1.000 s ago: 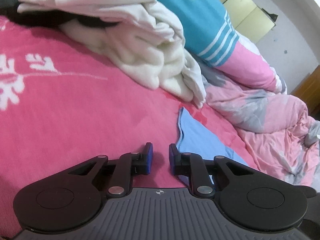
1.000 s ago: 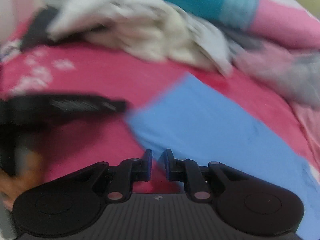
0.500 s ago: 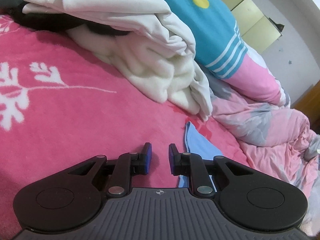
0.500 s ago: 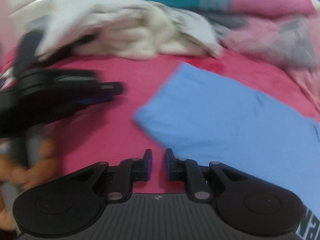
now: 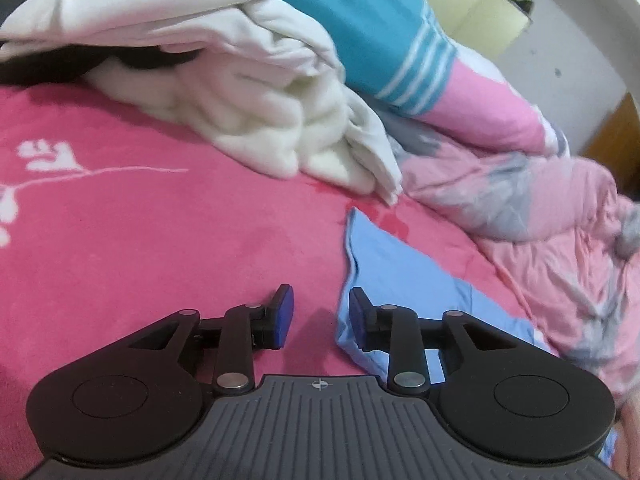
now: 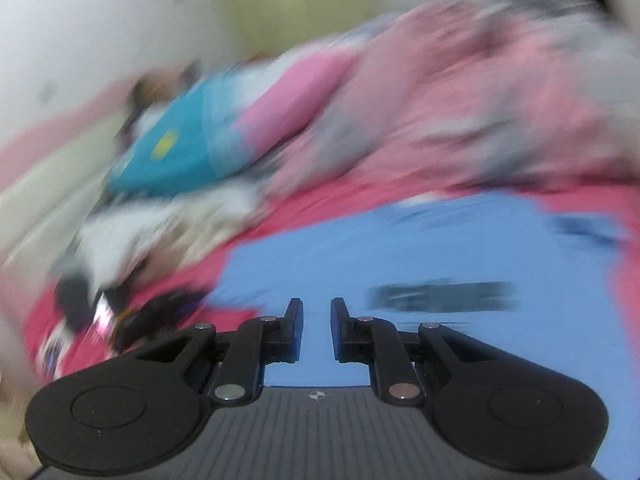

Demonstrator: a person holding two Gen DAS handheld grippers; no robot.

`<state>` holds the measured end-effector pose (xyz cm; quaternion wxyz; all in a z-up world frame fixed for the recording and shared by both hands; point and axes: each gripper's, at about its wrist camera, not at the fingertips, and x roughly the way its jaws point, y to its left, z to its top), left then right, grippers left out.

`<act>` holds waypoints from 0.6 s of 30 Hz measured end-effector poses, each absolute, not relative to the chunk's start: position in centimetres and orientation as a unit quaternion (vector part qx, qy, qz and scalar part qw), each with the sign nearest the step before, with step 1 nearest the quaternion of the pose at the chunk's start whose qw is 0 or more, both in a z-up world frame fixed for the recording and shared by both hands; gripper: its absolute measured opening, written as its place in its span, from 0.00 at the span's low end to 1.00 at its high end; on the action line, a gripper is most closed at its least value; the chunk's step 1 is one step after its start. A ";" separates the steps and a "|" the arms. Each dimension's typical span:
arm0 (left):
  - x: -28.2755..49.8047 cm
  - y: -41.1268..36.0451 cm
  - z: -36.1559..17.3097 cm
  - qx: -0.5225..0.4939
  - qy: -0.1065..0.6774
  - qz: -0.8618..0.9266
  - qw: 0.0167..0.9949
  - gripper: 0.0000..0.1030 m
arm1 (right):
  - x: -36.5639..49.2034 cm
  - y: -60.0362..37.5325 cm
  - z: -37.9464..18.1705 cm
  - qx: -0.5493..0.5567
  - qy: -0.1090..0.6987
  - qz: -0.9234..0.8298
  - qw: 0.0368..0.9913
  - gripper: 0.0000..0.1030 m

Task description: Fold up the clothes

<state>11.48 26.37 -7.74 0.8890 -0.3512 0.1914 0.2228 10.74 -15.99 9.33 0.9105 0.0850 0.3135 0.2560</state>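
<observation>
While the light blue garment [image 5: 404,276] lies flat on the pink bed [image 5: 140,240], near the white clothes pile [image 5: 240,92], the left tool [image 5: 321,316] is opening, empty; the right tool [image 6: 316,334] hovers above it, slightly apart, empty.

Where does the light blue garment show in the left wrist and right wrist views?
Left wrist: the light blue garment lies right of centre, running under the gripper's right finger.
Right wrist: it fills the lower centre and right, blurred.
Shared landmark: the teal pillow with a yellow dot.
</observation>
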 end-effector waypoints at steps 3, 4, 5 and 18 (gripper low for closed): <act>11.3 26.3 -7.5 -0.346 0.179 0.234 0.891 0.29 | 6.7 -24.7 11.6 0.128 0.268 0.164 0.941 0.18; 11.2 26.1 -7.4 -0.339 0.179 0.238 0.893 0.29 | 5.4 -27.4 12.3 0.142 0.252 0.134 0.948 0.20; 11.2 25.9 -7.1 -0.333 0.180 0.240 0.894 0.29 | 4.2 -29.8 12.7 0.156 0.241 0.108 0.952 0.21; 13.8 16.1 3.3 -0.197 0.197 0.144 0.950 0.37 | 8.2 -38.9 3.8 0.229 0.268 0.067 0.934 0.39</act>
